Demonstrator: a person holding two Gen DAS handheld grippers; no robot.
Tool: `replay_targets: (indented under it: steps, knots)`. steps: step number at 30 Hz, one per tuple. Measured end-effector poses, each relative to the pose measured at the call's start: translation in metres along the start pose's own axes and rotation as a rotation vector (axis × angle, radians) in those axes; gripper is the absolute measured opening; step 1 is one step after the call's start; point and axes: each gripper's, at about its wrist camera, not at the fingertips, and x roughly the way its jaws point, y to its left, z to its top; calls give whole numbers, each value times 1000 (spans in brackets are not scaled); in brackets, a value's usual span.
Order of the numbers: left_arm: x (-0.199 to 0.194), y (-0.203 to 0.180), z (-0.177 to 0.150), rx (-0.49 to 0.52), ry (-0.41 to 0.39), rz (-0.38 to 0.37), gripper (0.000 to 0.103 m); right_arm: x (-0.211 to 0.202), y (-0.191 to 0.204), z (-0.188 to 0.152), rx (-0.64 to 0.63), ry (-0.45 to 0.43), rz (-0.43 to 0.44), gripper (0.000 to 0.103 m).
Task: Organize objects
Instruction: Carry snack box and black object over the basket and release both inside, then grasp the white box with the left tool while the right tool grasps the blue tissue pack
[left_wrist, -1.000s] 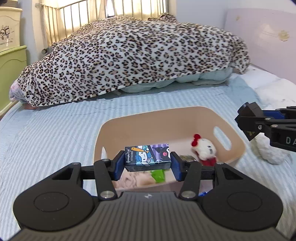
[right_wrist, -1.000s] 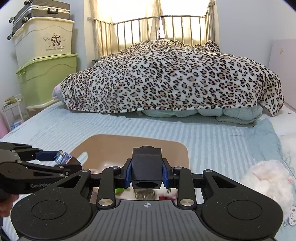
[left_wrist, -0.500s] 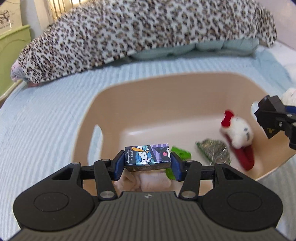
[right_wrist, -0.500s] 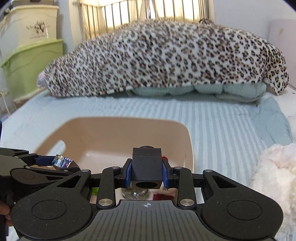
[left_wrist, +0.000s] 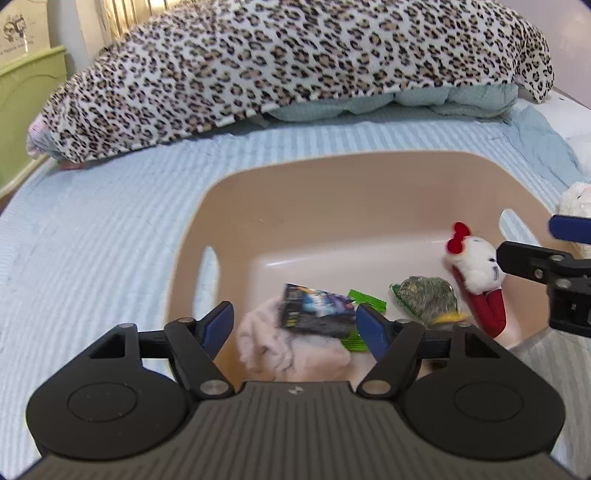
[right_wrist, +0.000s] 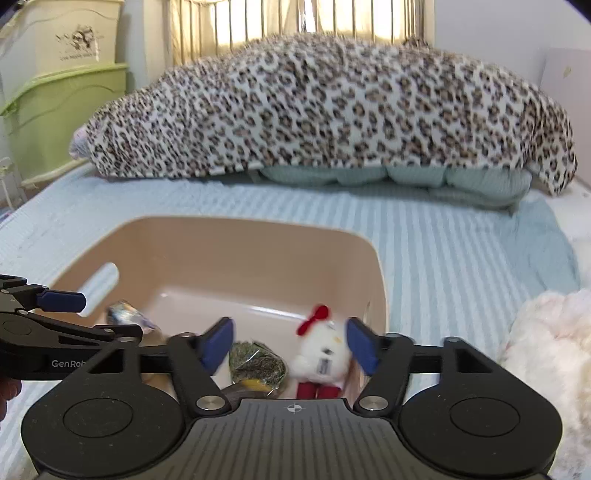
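Note:
A beige plastic basket (left_wrist: 369, 173) (right_wrist: 236, 240) sits on the blue striped bed. My left gripper (left_wrist: 295, 326) is open over it; the cartoon-print box (left_wrist: 317, 308) lies blurred just beyond its fingers on a white cloth (left_wrist: 288, 347), and shows blurred in the right wrist view (right_wrist: 127, 317). My right gripper (right_wrist: 290, 345) is open above the basket; the black cube it held is not visible. Inside lie a white plush with a red bow (left_wrist: 476, 269) (right_wrist: 321, 350), a green foil packet (left_wrist: 424, 299) (right_wrist: 258, 363) and a green wrapper (left_wrist: 365, 301).
A leopard-print blanket (left_wrist: 295, 70) (right_wrist: 332, 107) is heaped at the back of the bed. A fluffy white plush (right_wrist: 550, 354) lies right of the basket. Green and cream storage bins (right_wrist: 62, 92) stand at the left. The right gripper's arm (left_wrist: 546, 273) shows at the right edge.
Both grippers opened over the basket. The left one let go of the cartoon-print box, which dropped into the basket. The right one released the black cube, now out of sight.

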Motion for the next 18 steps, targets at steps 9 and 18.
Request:
replay_targets:
  steps: [9, 18]
  knots:
    - [-46, 15, -14, -28, -18, -14, 84, -44, 5, -7, -11, -14, 6, 103]
    - [-70, 29, -38, -36, 12, -16, 86, -65, 20, -35, 2, 64, 24, 103]
